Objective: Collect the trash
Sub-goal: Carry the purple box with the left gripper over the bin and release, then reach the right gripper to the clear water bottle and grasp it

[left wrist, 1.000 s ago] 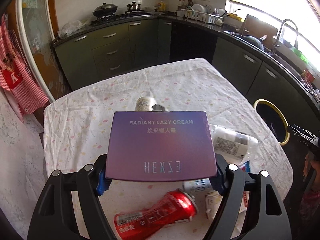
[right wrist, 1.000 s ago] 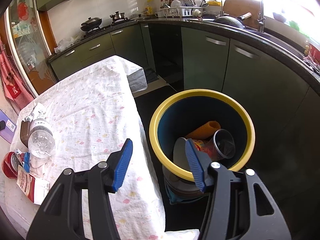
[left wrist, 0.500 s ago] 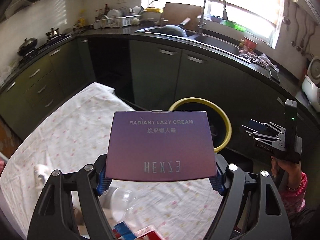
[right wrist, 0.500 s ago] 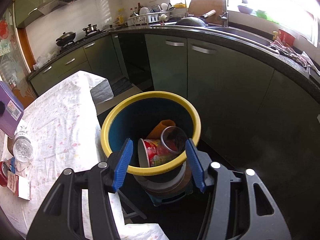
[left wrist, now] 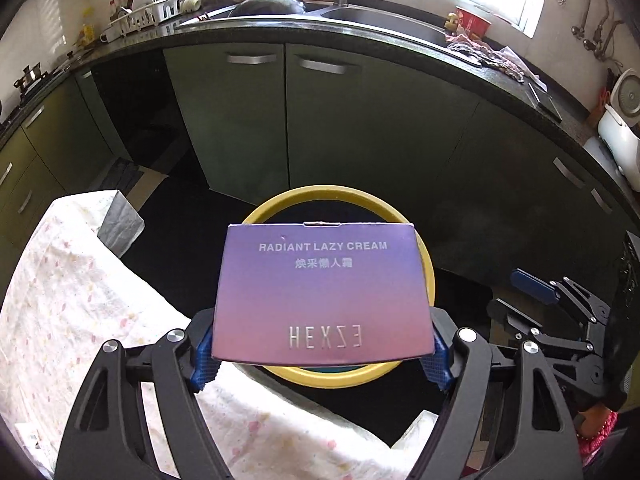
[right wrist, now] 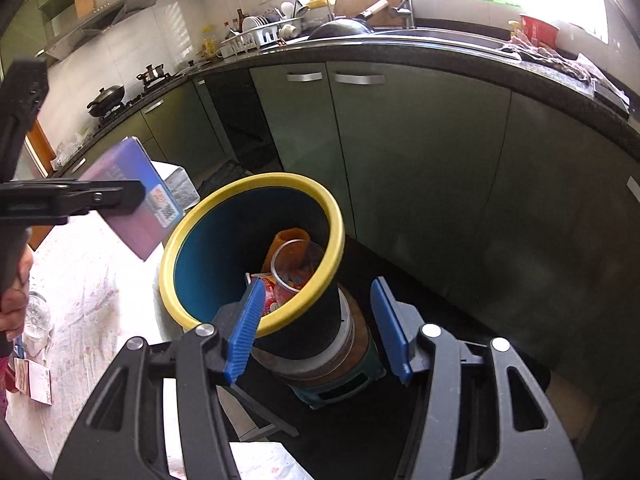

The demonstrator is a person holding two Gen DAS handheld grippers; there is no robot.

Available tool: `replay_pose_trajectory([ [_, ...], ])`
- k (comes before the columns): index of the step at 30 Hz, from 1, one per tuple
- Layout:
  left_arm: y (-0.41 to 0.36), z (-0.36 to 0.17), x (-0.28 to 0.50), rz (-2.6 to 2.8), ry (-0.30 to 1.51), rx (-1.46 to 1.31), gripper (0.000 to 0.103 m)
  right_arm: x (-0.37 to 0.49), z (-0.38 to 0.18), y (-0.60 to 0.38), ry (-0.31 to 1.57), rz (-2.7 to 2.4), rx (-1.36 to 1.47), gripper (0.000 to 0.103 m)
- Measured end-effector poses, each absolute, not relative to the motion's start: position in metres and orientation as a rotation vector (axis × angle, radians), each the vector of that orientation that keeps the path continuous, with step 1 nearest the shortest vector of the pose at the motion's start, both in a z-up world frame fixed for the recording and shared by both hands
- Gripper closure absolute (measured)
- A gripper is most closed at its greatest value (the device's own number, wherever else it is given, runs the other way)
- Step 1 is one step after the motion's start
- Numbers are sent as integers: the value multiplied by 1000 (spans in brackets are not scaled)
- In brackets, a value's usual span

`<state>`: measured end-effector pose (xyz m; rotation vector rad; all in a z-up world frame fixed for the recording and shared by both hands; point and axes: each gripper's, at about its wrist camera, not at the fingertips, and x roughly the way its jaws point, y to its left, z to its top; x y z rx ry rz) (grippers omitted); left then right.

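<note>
**Box over the bin, release still to come**

Trash collection looks partly done from where I sit. The yellow-rimmed bin [right wrist: 256,248] already holds a clear plastic cup [right wrist: 294,266], a red printed container [right wrist: 274,292] and something orange [right wrist: 290,238] behind them. On the table [right wrist: 92,300], at the left edge of the right wrist view, I can see a clear bottle [right wrist: 36,316] and a small carton [right wrist: 36,382] not yet picked up, so more rounds are needed.

My left gripper [left wrist: 322,354] is pinching the purple cream box [left wrist: 322,296] by its two side edges, the blue pads pressed against it near its lower end. The box sticks forward from the jaws, label side up. In the left wrist view it covers most of the bin's mouth; from the right wrist view it sits beside the bin's rim, on the table side, so I judge it needs a little more travel before letting go.

My right gripper [right wrist: 316,328] has its jaws spread with nothing between them, aimed at the bin's near side.
</note>
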<state>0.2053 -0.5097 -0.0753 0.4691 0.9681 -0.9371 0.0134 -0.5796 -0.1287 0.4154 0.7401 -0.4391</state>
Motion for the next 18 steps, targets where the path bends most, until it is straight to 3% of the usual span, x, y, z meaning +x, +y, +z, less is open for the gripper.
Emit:
replay_pose_trajectory([
  [7, -482, -46, 198, -910, 876, 439, 17, 16, -129, -580, 734, -438, 420, 48],
  [11, -422, -8, 180, -905, 766, 357, 9, 24, -128, -568, 738, -411, 403, 48],
  [18, -268, 28, 166, -742, 626, 148, 5, 40, -121, -534, 759, -364, 345, 48],
])
